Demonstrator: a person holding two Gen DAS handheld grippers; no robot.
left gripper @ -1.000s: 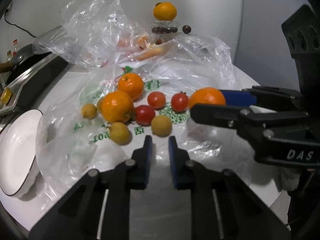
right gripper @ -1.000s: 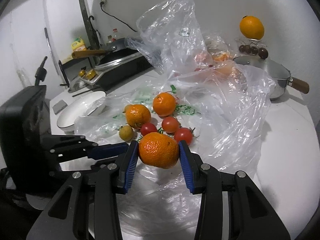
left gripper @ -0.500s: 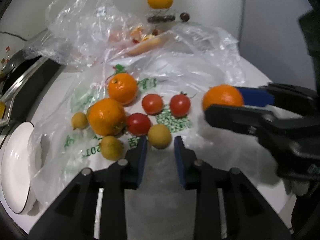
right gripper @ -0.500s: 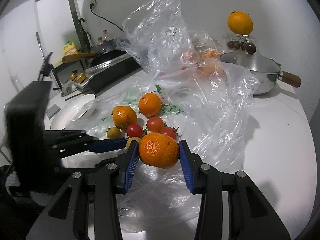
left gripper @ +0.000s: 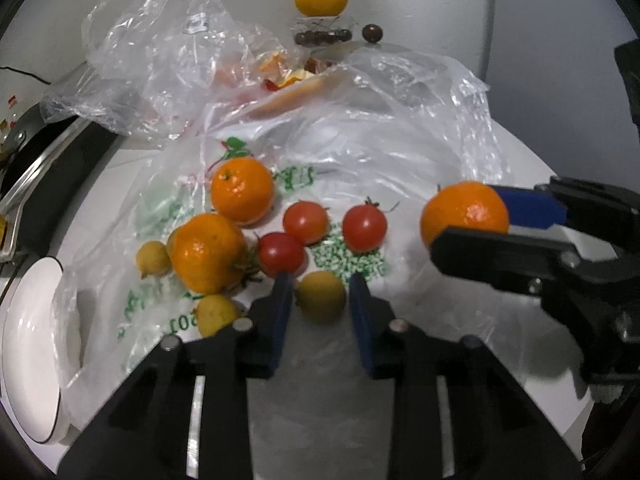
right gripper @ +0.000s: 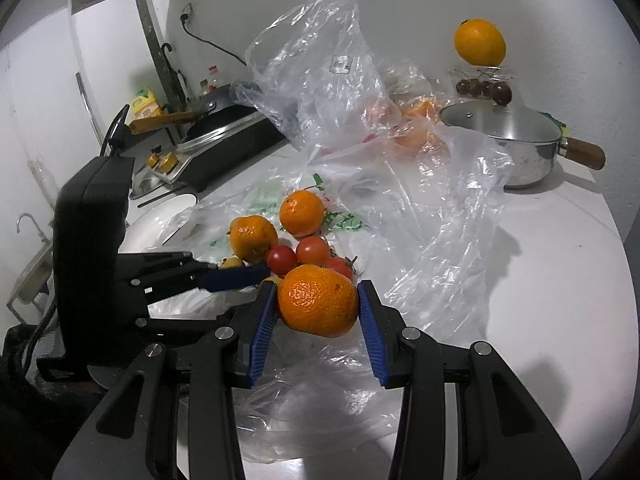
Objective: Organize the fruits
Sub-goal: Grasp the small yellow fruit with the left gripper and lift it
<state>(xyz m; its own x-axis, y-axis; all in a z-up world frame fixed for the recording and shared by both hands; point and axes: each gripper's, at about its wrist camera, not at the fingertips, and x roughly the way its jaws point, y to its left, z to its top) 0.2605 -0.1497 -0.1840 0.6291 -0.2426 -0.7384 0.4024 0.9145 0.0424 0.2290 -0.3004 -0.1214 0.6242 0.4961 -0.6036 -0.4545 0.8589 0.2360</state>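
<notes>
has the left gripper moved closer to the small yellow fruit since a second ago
Yes. In the left wrist view the left gripper has come forward over the plastic bag; the small yellow fruit now sits between its fingertips.

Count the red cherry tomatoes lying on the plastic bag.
3: one just ahead of the left gripper, one behind it, one farther right. Crumpled plastic may hide more.

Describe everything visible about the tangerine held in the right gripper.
The tangerine is round, slightly flattened, bright orange, with dimpled, glossy peel that catches a highlight. It looks whole and unpeeled. It sits clamped between the blue ribbed pads of the right gripper, one pad on each side, apparently held above the clear plastic bag rather than resting on it. In the left wrist view it shows at the right, apart from the other fruit.
</notes>
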